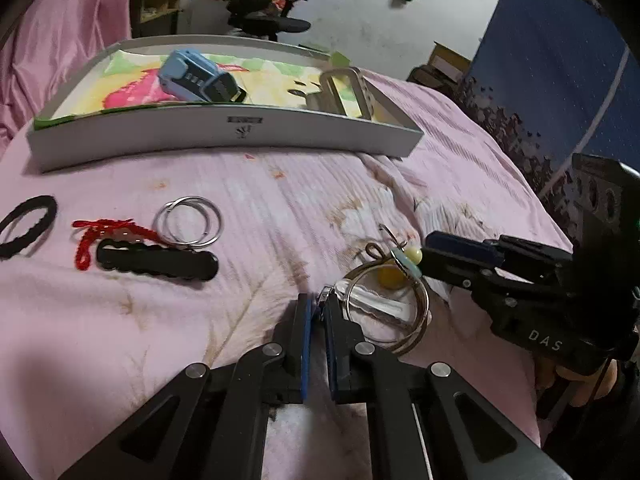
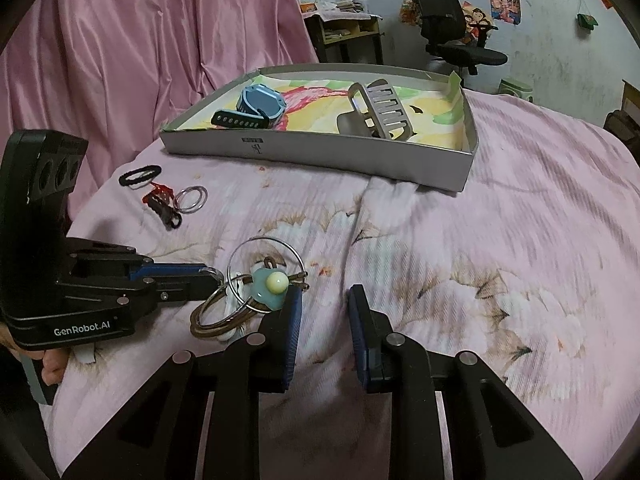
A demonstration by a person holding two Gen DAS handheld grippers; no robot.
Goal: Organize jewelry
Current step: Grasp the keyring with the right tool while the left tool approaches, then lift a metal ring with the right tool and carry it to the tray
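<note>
My left gripper (image 1: 316, 312) is shut on the edge of a bunch of metal hoop rings (image 1: 404, 312) lying on the pink bedspread; it also shows in the right wrist view (image 2: 208, 274). A pale blue and yellow bead earring (image 2: 272, 284) lies on the hoops (image 2: 224, 320). My right gripper (image 2: 322, 312) is open and empty, its left finger touching the earring; in the left wrist view its fingers (image 1: 460, 252) reach the earring (image 1: 412, 258). A grey tray (image 1: 224, 128) holds a blue watch (image 1: 196, 76) and a grey hair claw (image 1: 348, 92).
At the left lie a black hair tie (image 1: 26, 226), a red cord (image 1: 100, 236), a black clip (image 1: 156, 262) and two silver rings (image 1: 188, 220). Pink curtain (image 2: 140, 60) hangs behind. An office chair (image 2: 452, 24) stands beyond the bed.
</note>
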